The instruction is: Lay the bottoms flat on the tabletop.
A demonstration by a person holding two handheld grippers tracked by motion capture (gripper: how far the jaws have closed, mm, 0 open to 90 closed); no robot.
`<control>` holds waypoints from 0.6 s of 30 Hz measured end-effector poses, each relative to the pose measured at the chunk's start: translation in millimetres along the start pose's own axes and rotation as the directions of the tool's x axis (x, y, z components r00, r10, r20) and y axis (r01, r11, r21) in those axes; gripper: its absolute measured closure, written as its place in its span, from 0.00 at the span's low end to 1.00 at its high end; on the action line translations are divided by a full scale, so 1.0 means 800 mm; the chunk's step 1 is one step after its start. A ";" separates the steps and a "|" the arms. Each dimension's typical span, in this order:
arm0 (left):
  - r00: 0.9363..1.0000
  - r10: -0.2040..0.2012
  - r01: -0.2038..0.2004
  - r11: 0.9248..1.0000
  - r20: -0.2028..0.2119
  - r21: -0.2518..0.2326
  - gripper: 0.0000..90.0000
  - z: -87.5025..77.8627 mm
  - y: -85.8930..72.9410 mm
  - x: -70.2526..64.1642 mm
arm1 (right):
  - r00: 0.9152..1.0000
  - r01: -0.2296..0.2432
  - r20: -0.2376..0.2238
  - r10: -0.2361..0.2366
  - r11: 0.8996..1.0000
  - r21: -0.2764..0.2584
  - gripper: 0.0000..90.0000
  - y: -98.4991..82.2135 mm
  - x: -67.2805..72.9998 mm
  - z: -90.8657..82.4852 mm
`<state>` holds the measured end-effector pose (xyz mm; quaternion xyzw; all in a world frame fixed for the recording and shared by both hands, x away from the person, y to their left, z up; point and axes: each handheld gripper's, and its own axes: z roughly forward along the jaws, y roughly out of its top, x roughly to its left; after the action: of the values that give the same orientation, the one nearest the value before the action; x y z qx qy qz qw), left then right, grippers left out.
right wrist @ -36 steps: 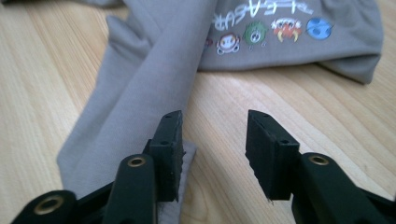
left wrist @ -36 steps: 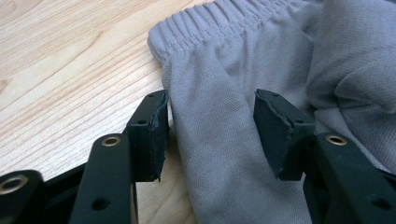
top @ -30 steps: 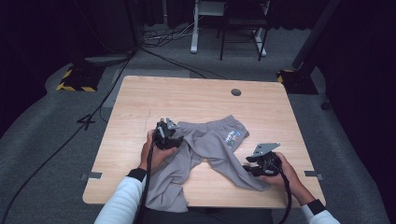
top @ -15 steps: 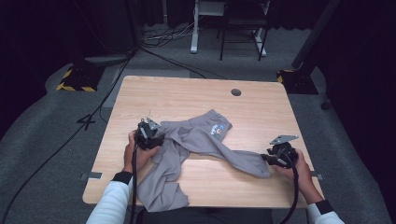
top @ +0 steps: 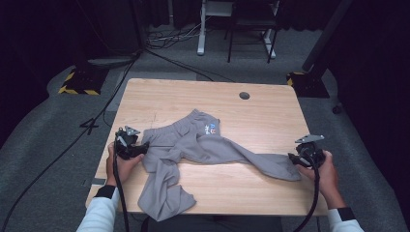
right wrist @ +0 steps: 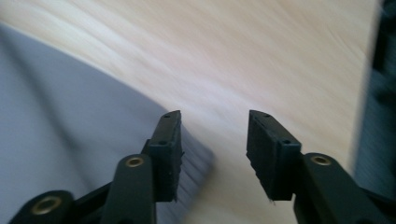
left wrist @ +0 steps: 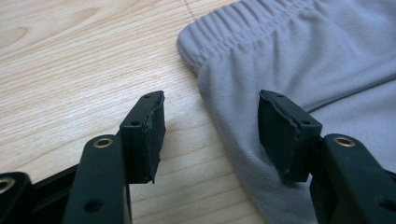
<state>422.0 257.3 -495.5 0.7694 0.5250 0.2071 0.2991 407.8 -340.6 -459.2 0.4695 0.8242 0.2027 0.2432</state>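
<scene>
You have grey sweatpants (top: 203, 145) of soft knit jersey lying on the pale wood-grain table (top: 261, 108). Their gathered, ribbed waistband (left wrist: 219, 35) sits at your left. One leg runs flat across to the right edge, while the other is bunched in folds and hangs over the near edge. A small coloured print (top: 210, 129) marks the cloth near the middle.

Your left hand-held gripper (top: 131, 148) stands partly open just at the waistband corner. Its jaws have just been opening, with the cloth edge lying between them but not pinched. Your right hand-held gripper (top: 300, 158) is also partly open at the cuff end (right wrist: 191, 163) of the long leg. Its jaws have just been opening, and the ribbed cuff lies beside the left pad, free of it.

A round cable hole (top: 244, 95) sits in the far part of the table, well apart from the cloth. Cables (top: 159, 53) trail over the dark carpet beyond.

Compared with a second ago, your hands are much farther apart. The garment is pulled out longer and flatter across the table.
</scene>
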 end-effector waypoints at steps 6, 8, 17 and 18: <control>0.995 0.067 -0.064 0.997 0.070 -0.050 0.39 0.010 0.018 -0.027 | 0.966 0.129 -0.210 -0.150 0.986 -0.110 0.55 0.026 0.025 0.024; 0.992 0.100 -0.095 0.993 0.073 -0.071 0.37 0.013 0.030 -0.042 | 0.948 0.157 -0.263 -0.180 0.982 -0.106 0.54 0.031 0.032 0.034; 0.981 0.146 -0.141 0.989 0.125 -0.047 0.41 0.041 0.038 -0.069 | 0.913 0.216 -0.338 -0.227 0.974 -0.069 0.81 0.033 0.043 0.039; 0.984 0.131 -0.127 0.991 0.124 -0.038 0.42 0.039 0.038 -0.066 | 0.911 0.224 -0.342 -0.232 0.973 -0.064 0.89 0.032 0.042 0.038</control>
<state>443.7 192.3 -498.4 0.8087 0.4512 0.1849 0.3290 428.5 -295.6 -476.1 0.3242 0.9008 0.2621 0.1216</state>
